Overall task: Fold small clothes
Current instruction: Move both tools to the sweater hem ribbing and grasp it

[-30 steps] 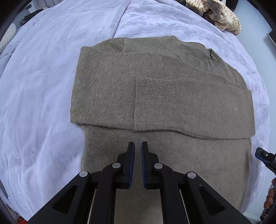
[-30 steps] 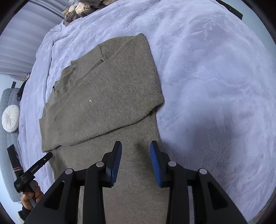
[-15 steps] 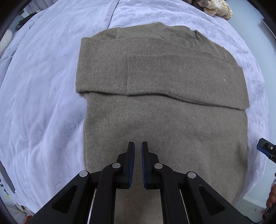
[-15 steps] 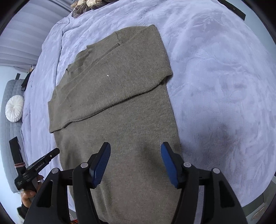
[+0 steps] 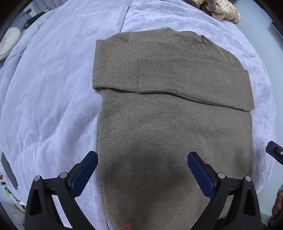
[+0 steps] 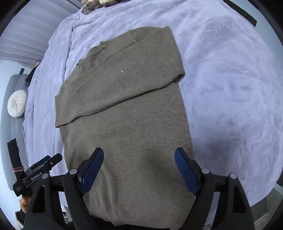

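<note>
An olive-brown knit sweater point(image 5: 169, 127) lies flat on a lavender blanket, both sleeves folded across its chest, a ribbed cuff point(image 5: 156, 76) on top. It also shows in the right wrist view point(image 6: 127, 109). My left gripper point(image 5: 142, 173) is open wide and empty above the sweater's lower left part, near its bottom hem. My right gripper point(image 6: 139, 169) is open wide and empty above the lower right part. The left gripper's body shows at the left edge of the right wrist view point(image 6: 33, 175).
The lavender blanket point(image 5: 46, 92) covers the bed on all sides of the sweater. A heap of beige clothes point(image 5: 222, 10) lies at the far edge. A round white cushion point(image 6: 17, 103) sits on a grey sofa at the left.
Both grippers have pulled back toward the sweater's hem. The left gripper opened from nearly shut to wide. The right gripper opened wider.
</note>
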### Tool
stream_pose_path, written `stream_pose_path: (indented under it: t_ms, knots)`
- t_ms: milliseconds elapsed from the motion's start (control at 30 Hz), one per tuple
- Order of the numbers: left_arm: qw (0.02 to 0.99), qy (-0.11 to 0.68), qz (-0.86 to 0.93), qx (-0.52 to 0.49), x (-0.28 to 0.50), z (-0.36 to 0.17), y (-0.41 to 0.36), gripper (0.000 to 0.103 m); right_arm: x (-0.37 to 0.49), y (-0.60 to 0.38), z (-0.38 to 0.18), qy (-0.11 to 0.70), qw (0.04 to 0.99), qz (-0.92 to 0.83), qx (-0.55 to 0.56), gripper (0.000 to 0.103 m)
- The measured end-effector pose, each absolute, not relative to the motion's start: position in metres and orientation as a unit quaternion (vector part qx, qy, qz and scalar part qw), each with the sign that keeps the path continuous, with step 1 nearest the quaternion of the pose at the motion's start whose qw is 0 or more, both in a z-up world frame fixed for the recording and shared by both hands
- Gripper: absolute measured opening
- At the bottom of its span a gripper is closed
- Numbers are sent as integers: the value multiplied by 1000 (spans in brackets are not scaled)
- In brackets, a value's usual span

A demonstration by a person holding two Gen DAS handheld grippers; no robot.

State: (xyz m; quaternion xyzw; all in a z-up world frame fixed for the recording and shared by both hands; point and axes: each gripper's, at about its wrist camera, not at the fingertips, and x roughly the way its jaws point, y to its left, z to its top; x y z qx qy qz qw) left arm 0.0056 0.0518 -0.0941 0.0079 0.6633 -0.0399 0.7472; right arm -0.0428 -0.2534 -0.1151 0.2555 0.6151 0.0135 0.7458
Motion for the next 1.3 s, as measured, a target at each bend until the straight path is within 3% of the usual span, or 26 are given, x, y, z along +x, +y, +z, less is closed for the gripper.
stream_pose_path:
  t_ms: [100,667,900,1300]
  knots:
    - [745,667,-30,1,7,-96,53,101,-39,-244,-108,607,757,42,239,103]
    - [733,680,25,-17,-34,-91,33,101,-38,-275,-141,656,695,122,269,103]
    - [721,688,44,-68,-78,-99,56,101,-42,-295,-162,684,664,136,267,103]
    - [702,710,-2,-62,-110,-145,117,101,-113,-278,-200,703,616,100,342,103]
